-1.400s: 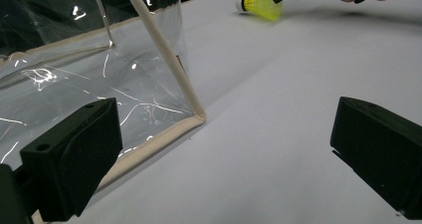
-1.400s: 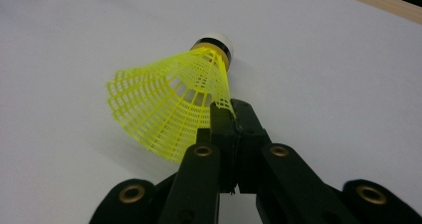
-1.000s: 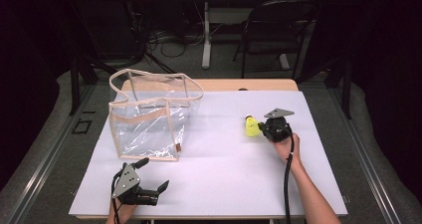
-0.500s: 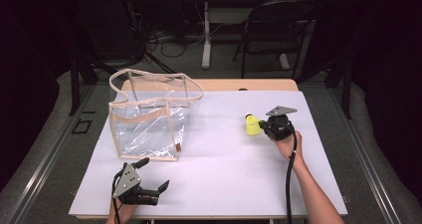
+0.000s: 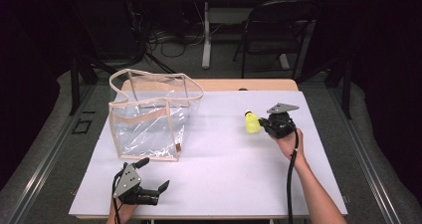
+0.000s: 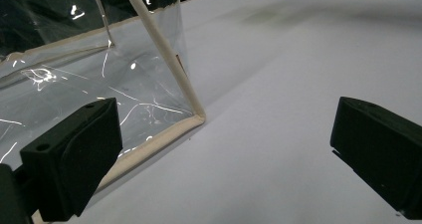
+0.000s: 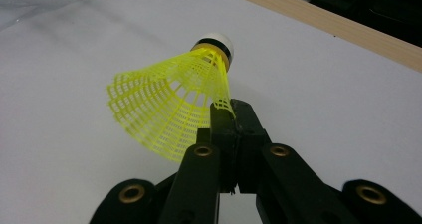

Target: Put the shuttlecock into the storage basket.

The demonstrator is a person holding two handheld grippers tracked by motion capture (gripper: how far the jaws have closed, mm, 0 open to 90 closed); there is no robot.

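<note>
The high view looked forward and down over the white counter point(image 5: 219, 174); each gripper camera sat low, close behind its fingers, sharing that surface.

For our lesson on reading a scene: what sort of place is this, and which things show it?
Probably a lab or workroom set up for recording. A white-topped table stands among dark surroundings, loose cables trail over the grey floor behind it, and a folding chair waits beyond.

Left gripper point(image 5: 149, 191) low at the near edge of the surface point(image 5: 224, 164), jaws spread wide. Right gripper point(image 5: 263, 125) raised at right, forearm extended, jaws pinched together, pointing left.
</note>
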